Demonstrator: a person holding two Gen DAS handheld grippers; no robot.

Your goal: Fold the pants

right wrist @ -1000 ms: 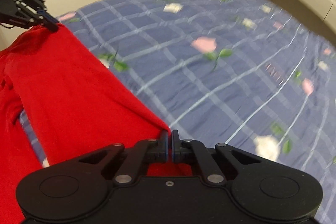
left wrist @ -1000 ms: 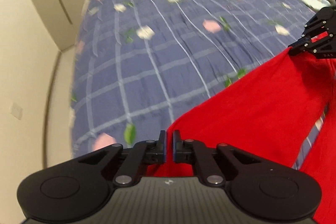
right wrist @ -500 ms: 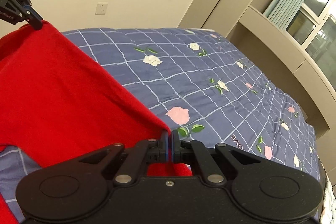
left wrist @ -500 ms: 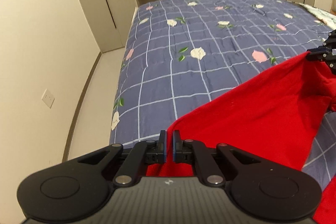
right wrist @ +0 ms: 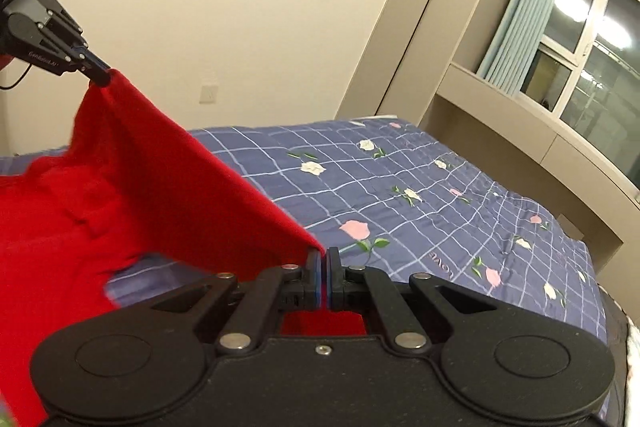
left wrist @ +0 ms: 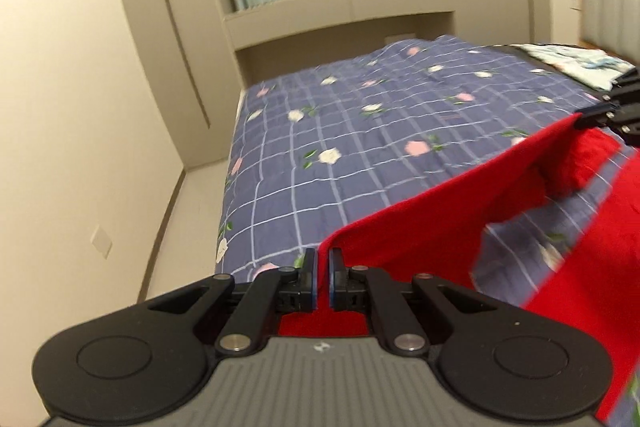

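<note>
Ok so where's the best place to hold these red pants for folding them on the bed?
By the two end corners of one straight edge, as now: the left gripper and right gripper each have their jaws shut on a corner of the red pants. Come in from the near side of the bed, along the cloth's plane. That edge stretches taut between them, so the fabric hangs flat rather than bunching.

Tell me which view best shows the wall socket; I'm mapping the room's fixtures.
The right wrist view: the wall socket sits near-frontal on the cream wall, above the red pants, its plate outline clear. The left wrist view shows a socket low on the wall at a steep slant, foreshortened; whether it is the same one I cannot tell.
</note>
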